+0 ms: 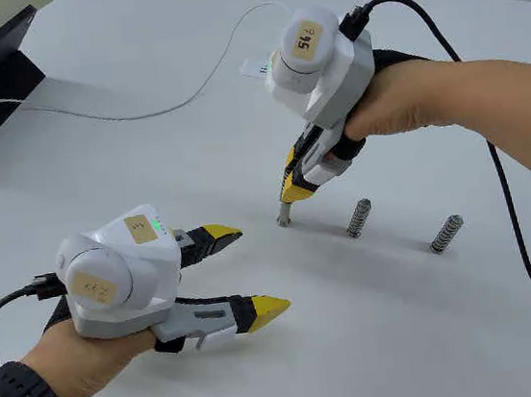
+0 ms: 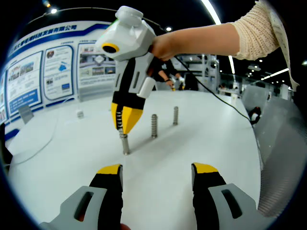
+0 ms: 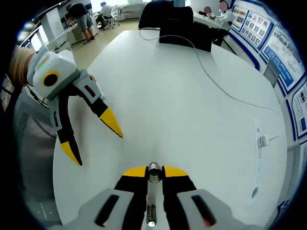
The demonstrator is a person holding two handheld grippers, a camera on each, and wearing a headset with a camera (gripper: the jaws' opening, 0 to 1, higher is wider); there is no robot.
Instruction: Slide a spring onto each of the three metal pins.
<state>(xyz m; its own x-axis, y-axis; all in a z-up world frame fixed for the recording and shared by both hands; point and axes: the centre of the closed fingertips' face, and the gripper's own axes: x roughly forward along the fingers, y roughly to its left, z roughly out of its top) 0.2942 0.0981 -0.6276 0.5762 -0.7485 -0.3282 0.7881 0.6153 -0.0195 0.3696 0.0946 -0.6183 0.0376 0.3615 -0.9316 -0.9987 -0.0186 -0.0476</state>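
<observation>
Head view first: our left claw [image 1: 259,267] hangs low over the white table [image 1: 144,155], jaws spread wide, holding nothing. Our right claw [image 1: 291,193] points down onto the near pin [image 1: 284,217]; a second pin [image 1: 359,218] and a third pin [image 1: 446,233] stand beside it, both sleeved in coils. Left gripper view: right claw tips sit right at that near pin's top. Right gripper view: jaws pinched narrow on a spring [image 3: 154,172] around the pin.

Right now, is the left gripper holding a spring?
No, the left gripper's jaws stand apart with bare table between them, while the right gripper pinches a spring.
</observation>
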